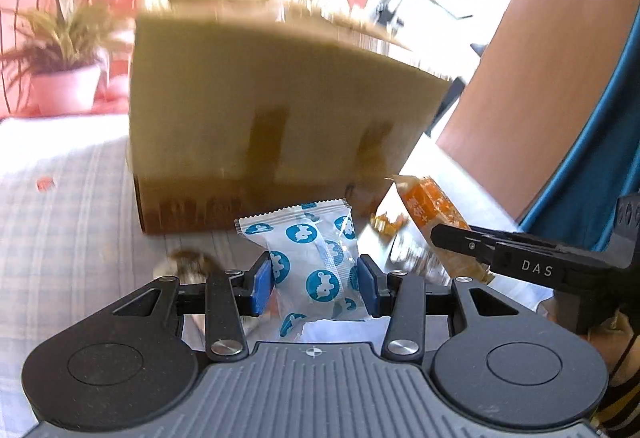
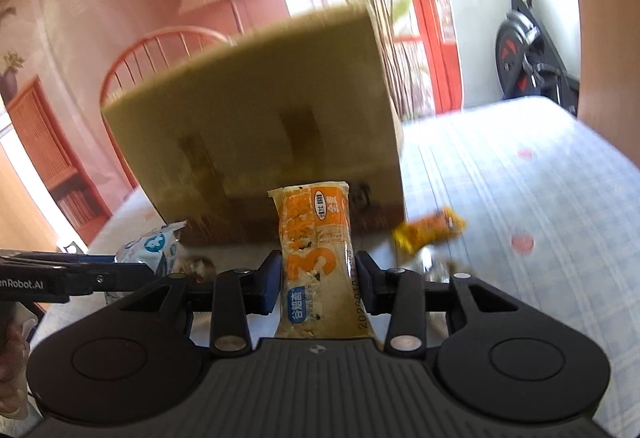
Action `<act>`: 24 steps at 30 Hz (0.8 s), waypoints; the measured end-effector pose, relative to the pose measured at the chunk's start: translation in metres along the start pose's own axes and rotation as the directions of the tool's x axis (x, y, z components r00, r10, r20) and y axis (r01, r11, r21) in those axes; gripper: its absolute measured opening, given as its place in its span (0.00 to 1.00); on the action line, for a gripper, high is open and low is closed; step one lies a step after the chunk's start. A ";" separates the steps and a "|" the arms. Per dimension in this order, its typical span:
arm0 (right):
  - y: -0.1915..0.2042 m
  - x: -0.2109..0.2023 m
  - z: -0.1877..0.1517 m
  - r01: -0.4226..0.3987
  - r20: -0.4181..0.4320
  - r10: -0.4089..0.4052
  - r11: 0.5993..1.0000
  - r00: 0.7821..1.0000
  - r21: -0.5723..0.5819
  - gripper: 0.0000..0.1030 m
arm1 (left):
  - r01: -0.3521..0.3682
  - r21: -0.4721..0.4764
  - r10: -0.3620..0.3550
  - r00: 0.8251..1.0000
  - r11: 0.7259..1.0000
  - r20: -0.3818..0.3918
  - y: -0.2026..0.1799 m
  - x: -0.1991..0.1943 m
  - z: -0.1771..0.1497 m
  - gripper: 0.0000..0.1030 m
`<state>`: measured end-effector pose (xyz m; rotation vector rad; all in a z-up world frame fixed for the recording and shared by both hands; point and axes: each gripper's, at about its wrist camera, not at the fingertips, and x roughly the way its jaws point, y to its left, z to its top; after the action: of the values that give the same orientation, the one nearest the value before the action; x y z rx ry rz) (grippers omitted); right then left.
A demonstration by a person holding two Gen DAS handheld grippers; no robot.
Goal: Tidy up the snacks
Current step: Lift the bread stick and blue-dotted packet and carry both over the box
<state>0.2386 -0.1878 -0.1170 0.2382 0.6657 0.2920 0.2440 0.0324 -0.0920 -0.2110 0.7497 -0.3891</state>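
My left gripper [image 1: 316, 282] is shut on a white snack packet with blue round prints [image 1: 316, 258], held up in front of a brown cardboard box [image 1: 272, 118]. Its blue pads press the packet from both sides. My right gripper [image 2: 316, 280] is shut on a long orange and cream snack bar [image 2: 316, 250], which stands upright between the pads before the same cardboard box [image 2: 256, 126]. In the left wrist view the orange bar [image 1: 434, 210] and the right gripper's fingers [image 1: 460, 240] show at the right. The blue-print packet [image 2: 152, 246] shows at the left of the right wrist view.
The box stands on a table with a pale checked cloth [image 2: 520, 198]. A small yellow-orange wrapped snack [image 2: 430, 230] lies on the cloth by the box's right corner. A brownish wrapper [image 1: 188, 262] lies near the box's front. A potted plant [image 1: 64, 78] and a red chair [image 2: 160, 54] stand behind.
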 end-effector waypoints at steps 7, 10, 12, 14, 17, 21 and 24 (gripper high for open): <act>0.015 -0.023 0.053 -0.056 0.145 0.057 0.998 0.988 -0.013 0.40 | 0.010 0.048 -0.016 0.990 0.999 0.137 -0.002 -0.034 0.054 0.45; 0.023 -0.029 0.080 -0.074 0.197 0.082 0.996 0.977 -0.046 0.40 | -0.004 0.083 -0.012 0.982 0.997 0.188 -0.006 -0.042 0.080 0.45; 0.030 -0.028 0.100 -0.070 0.224 0.086 0.994 0.971 -0.080 0.40 | -0.005 0.086 -0.014 0.977 0.996 0.212 -0.007 -0.044 0.097 0.45; 0.038 -0.024 0.119 -0.053 0.249 0.082 0.991 0.965 -0.122 0.40 | -0.013 0.095 -0.010 0.970 0.995 0.242 -0.010 -0.042 0.113 0.45; 0.042 -0.007 0.143 -0.019 0.276 0.062 0.988 0.959 -0.155 0.40 | -0.034 0.112 0.002 0.963 0.993 0.271 -0.014 -0.031 0.139 0.45; 0.035 0.024 0.170 0.027 0.299 0.010 0.992 0.954 -0.119 0.40 | -0.059 0.134 0.020 0.960 0.989 0.280 -0.015 -0.008 0.170 0.45; 0.029 0.048 0.181 0.043 0.290 -0.017 0.996 0.957 -0.083 0.40 | -0.082 0.156 0.042 0.969 0.984 0.244 -0.015 0.016 0.182 0.45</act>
<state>0.3839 -0.1671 0.0022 0.1813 0.3657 0.2505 0.3780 0.0210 0.0332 -0.0764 0.4819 -0.3565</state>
